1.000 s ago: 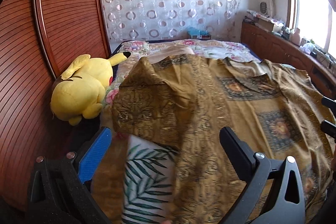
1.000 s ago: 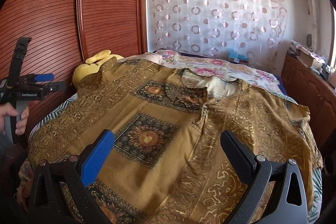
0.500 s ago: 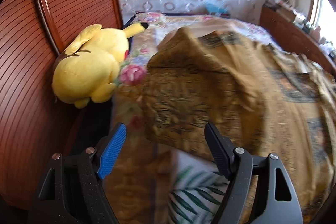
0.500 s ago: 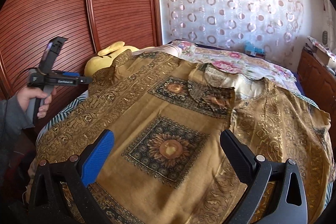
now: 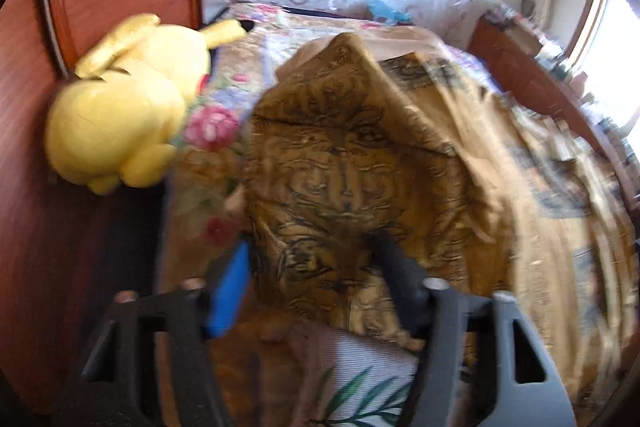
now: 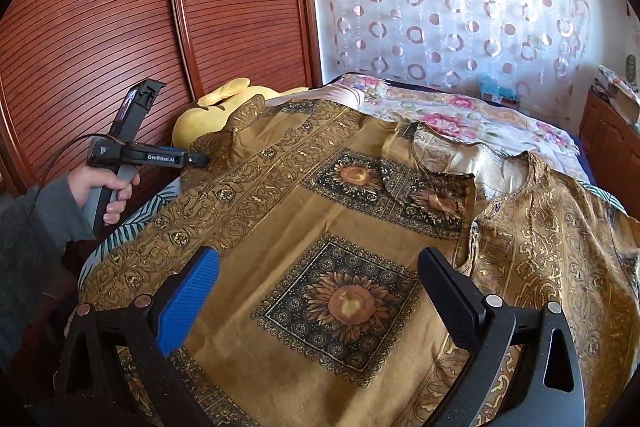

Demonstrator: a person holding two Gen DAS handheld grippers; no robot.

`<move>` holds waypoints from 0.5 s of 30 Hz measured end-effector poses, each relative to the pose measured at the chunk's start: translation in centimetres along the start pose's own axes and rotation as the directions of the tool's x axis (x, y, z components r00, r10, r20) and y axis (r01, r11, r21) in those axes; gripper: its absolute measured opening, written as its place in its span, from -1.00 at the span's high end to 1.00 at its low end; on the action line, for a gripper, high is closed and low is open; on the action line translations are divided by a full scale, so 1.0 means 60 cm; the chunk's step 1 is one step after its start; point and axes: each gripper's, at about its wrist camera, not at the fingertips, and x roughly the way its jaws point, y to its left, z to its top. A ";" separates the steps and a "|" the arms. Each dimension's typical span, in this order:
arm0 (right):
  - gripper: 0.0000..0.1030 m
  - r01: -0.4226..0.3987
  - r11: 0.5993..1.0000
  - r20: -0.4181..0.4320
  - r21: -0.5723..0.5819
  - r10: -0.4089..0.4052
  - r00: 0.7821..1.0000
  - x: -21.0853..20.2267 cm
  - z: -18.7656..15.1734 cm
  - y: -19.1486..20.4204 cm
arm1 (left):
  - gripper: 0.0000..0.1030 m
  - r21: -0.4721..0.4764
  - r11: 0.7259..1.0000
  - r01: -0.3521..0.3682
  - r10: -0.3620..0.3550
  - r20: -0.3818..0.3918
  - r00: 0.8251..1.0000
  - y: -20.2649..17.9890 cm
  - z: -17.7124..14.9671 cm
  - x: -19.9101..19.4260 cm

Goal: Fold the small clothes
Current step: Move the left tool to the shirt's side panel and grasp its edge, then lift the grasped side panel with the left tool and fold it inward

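A gold-brown patterned shirt (image 6: 280, 227) lies spread front-up on the bed. Its left sleeve (image 5: 340, 167) hangs toward the bed's edge. My left gripper (image 5: 314, 267) is at that sleeve's end, and its jaws are closing with the sleeve cloth between them, not visibly pinched. In the right wrist view the left gripper (image 6: 198, 159) touches the sleeve tip, held by a person's hand (image 6: 104, 187). My right gripper (image 6: 318, 255) hovers open over the shirt's lower front, above a sunflower square, with nothing between its fingers.
A yellow plush toy (image 5: 120, 115) lies at the bed's left edge against the slatted wooden wardrobe doors (image 6: 100, 27). A floral bedsheet (image 6: 460, 107) shows beyond the shirt, and a leaf-print sheet (image 5: 360, 379) under the sleeve. A wooden cabinet (image 6: 612, 131) runs along the right.
The left gripper has moved forward and down along the bed's left edge to the sleeve end, and its jaws have narrowed around the cloth. The right gripper has barely shifted.
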 end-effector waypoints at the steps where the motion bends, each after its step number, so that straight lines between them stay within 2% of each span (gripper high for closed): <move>1: -0.94 -0.001 1.000 -0.003 -0.001 0.001 1.000 0.002 -0.002 0.002 | 0.22 -0.008 1.000 0.023 -0.023 -0.001 1.000 0.001 0.000 -0.001; 4: -0.94 0.004 1.000 -0.012 -0.005 -0.004 1.000 0.007 0.001 0.002 | 0.48 0.021 0.999 0.040 -0.040 0.008 0.999 -0.009 -0.003 -0.007; 7: -0.93 0.004 1.000 -0.013 0.002 -0.004 1.000 0.009 0.004 0.000 | 0.73 0.054 0.999 -0.005 0.004 0.015 1.000 -0.027 -0.004 -0.018; 11: -0.92 -0.001 1.000 -0.017 0.007 0.001 1.000 0.009 0.002 -0.004 | 0.79 0.088 0.994 -0.061 0.054 0.081 0.995 -0.045 -0.003 -0.051; 15: -0.91 0.002 1.000 -0.017 0.019 -0.001 1.000 0.009 -0.004 -0.012 | 0.82 0.078 0.996 -0.035 0.020 0.181 0.983 -0.063 0.011 -0.099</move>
